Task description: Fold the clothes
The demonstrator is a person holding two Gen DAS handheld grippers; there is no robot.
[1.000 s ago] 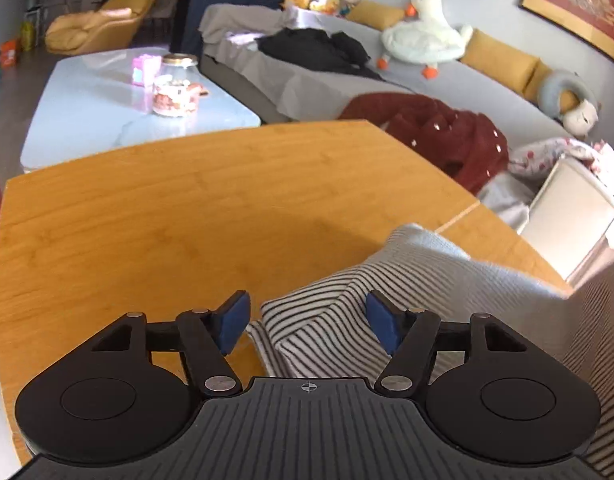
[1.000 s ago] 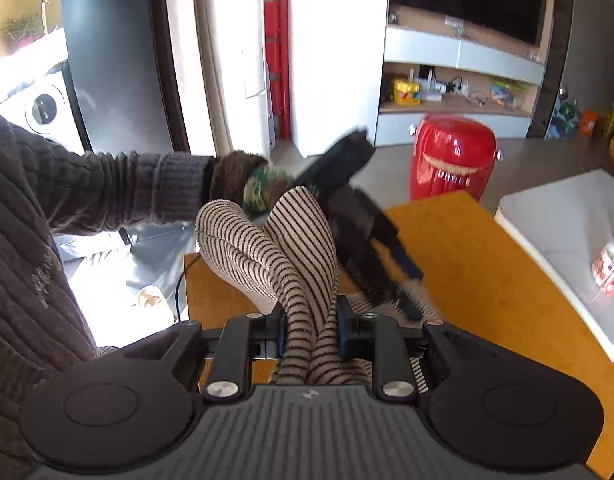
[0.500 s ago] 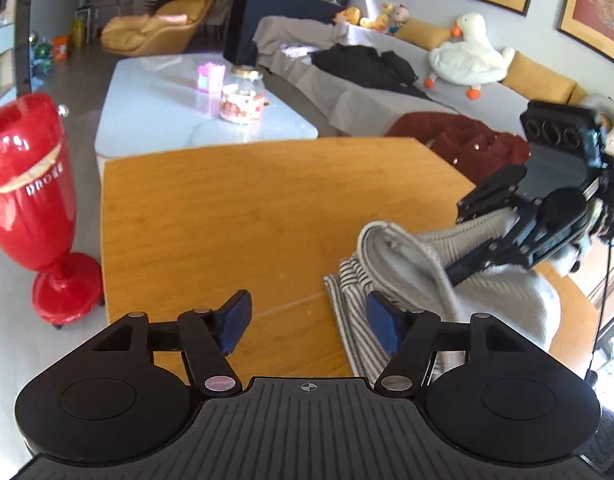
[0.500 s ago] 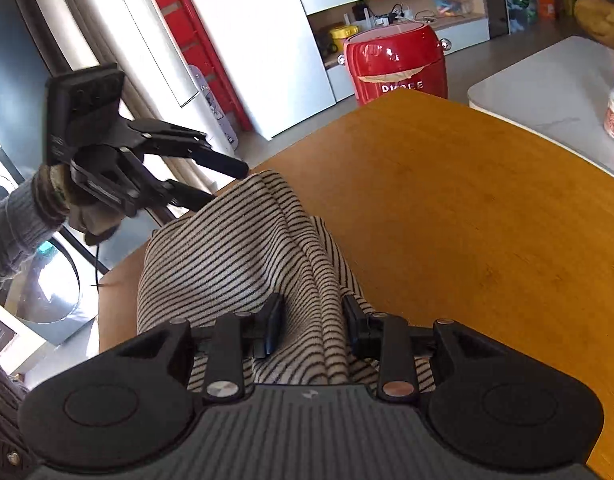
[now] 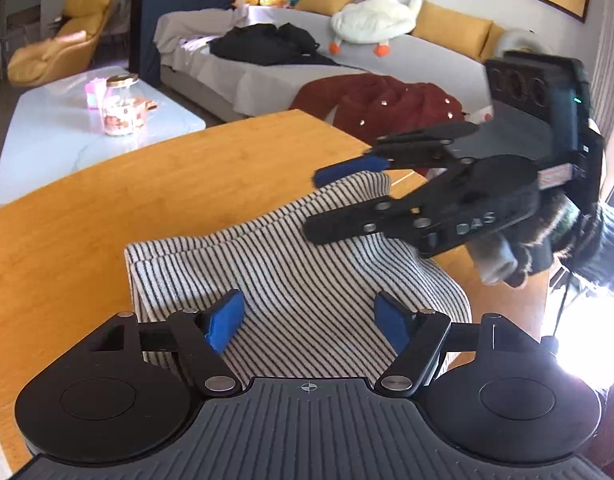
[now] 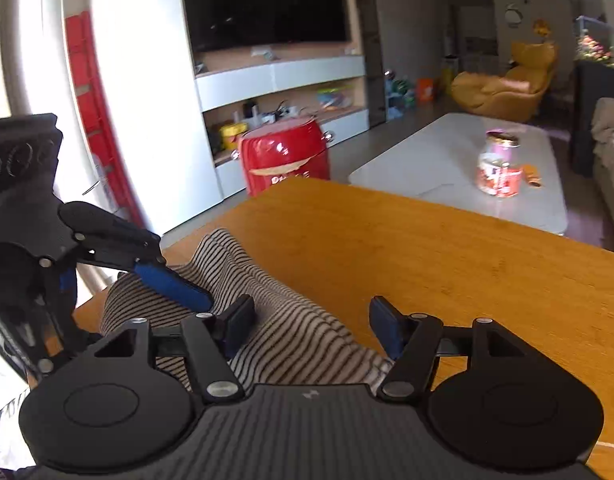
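So the left gripper (image 5: 309,318) is spread wide and still opening, blue pads (image 5: 225,320) either side of the striped garment (image 5: 291,264) but not pinching it, the cloth just lies under the gap. The right gripper (image 6: 311,320) is opening too, jaws well apart, with the striped fabric running between them and under the left pad; no squeeze on it that I can see. In the left wrist view the right gripper (image 5: 339,200) comes in from the right side, one finger up by the raised far edge of the garment and the other resting low over the folded top. A hand (image 5: 519,256) in a fuzzy dark sleeve holds it.

The garment itself is a bunched, folded bundle, white with thin dark stripes, sitting on the wooden counter (image 5: 107,216) near its right-hand edge. Rest of the counter is bare wood.

Further out: a white coffee table (image 5: 47,132) with a glass jar (image 5: 119,110), a grey sofa (image 5: 407,60) carrying a plush goose (image 5: 371,20), a black jacket (image 5: 267,44) and a red garment (image 5: 387,104). From the right wrist view, a red stool (image 6: 285,156) sits past the counter under a TV (image 6: 263,0).
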